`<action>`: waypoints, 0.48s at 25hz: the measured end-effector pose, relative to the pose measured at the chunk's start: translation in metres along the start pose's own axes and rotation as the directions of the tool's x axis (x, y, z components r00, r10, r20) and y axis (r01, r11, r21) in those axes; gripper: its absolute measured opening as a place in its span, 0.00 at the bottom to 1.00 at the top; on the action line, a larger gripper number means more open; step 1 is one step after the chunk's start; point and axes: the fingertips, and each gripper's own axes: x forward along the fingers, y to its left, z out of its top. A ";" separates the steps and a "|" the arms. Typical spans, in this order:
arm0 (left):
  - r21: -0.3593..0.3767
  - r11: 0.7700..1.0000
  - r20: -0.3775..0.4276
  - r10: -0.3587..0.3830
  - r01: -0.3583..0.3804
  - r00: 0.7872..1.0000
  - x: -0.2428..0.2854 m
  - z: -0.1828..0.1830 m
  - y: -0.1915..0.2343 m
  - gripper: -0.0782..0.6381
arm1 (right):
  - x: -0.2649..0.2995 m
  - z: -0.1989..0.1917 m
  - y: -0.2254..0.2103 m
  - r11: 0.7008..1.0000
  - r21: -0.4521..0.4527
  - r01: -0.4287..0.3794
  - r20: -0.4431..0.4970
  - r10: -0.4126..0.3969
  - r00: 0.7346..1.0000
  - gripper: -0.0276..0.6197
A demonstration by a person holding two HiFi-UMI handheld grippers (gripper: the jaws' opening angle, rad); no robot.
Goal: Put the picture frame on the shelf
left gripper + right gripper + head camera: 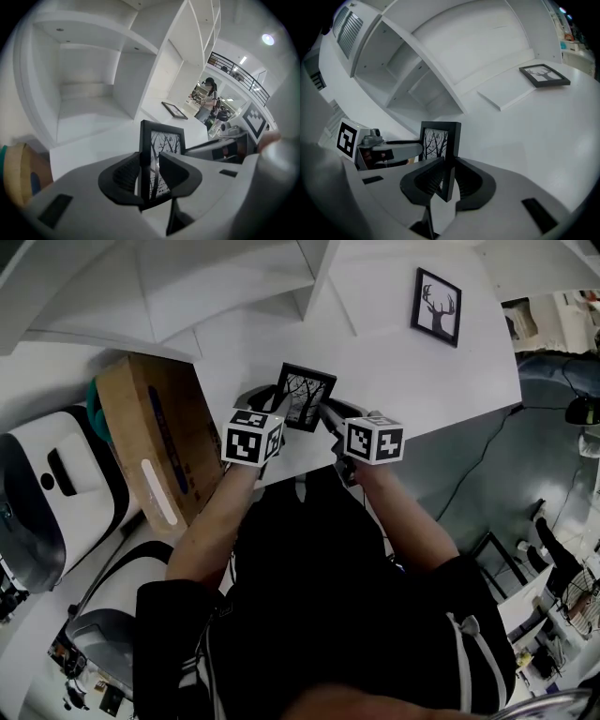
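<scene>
2 grippers are closed on 1 picture frame (305,397), which is held upright between them over the white counter (412,381), just in front of the white shelf unit (187,287). A print of bare black branches on a pale ground is shown in the black frame.

The left gripper (281,407) is set on the frame's left edge. In the left gripper view its fingers (123,177) are seen pressed against the 2 faces of the black moulding. They are parted only by the frame's thickness, and the rest of the frame stands up beyond them.

The right gripper (328,416) is set on the opposite edge. In the right gripper view its fingers (472,180) are likewise closed on the moulding, 1 on each face, and the frame's lower corner is seen hanging between them. The frame is thus carried by both side edges at once, and each gripper's marker cube is visible in the other's view.

A second frame (437,306), with an antlered head in it, is laid flat on the counter, well apart toward the far right. A cardboard box (155,442) is seen to the left of the left forearm. Whether the box rests on the counter cannot be told.
</scene>
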 end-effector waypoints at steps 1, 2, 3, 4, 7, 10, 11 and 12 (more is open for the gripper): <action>0.000 1.000 0.015 0.007 -0.007 1.000 -0.007 0.005 -0.001 0.29 | -0.003 0.003 0.004 1.000 -0.006 -0.004 0.008 0.004 1.000 0.17; 0.003 1.000 0.029 0.016 -0.016 0.999 -0.014 0.009 -0.003 0.29 | -0.006 0.007 0.008 1.000 -0.014 -0.008 0.015 0.008 1.000 0.17; 0.007 1.000 0.043 0.025 -0.026 0.999 -0.021 0.014 -0.004 0.29 | -0.009 0.011 0.013 1.000 -0.024 -0.013 0.023 0.013 1.000 0.17; 0.014 0.999 0.055 0.035 -0.036 0.998 -0.028 0.018 -0.006 0.29 | -0.012 0.015 0.018 0.999 -0.035 -0.017 0.029 0.018 0.999 0.17; 0.032 0.997 0.086 0.068 -0.071 0.994 -0.048 0.030 -0.008 0.29 | -0.022 0.027 0.035 0.997 -0.070 -0.036 0.049 0.040 0.998 0.17; 0.032 0.994 0.122 0.098 -0.103 0.988 -0.064 0.044 -0.006 0.29 | -0.028 0.039 0.053 0.994 -0.095 -0.062 0.074 0.069 0.995 0.17; 0.031 0.993 0.137 0.106 -0.111 0.985 -0.069 0.049 -0.005 0.29 | -0.030 0.044 0.058 0.992 -0.102 -0.068 0.083 0.077 0.994 0.17; 0.030 0.992 0.152 0.113 -0.119 0.982 -0.075 0.055 -0.005 0.29 | -0.032 0.049 0.063 0.991 -0.109 -0.073 0.093 0.083 0.992 0.17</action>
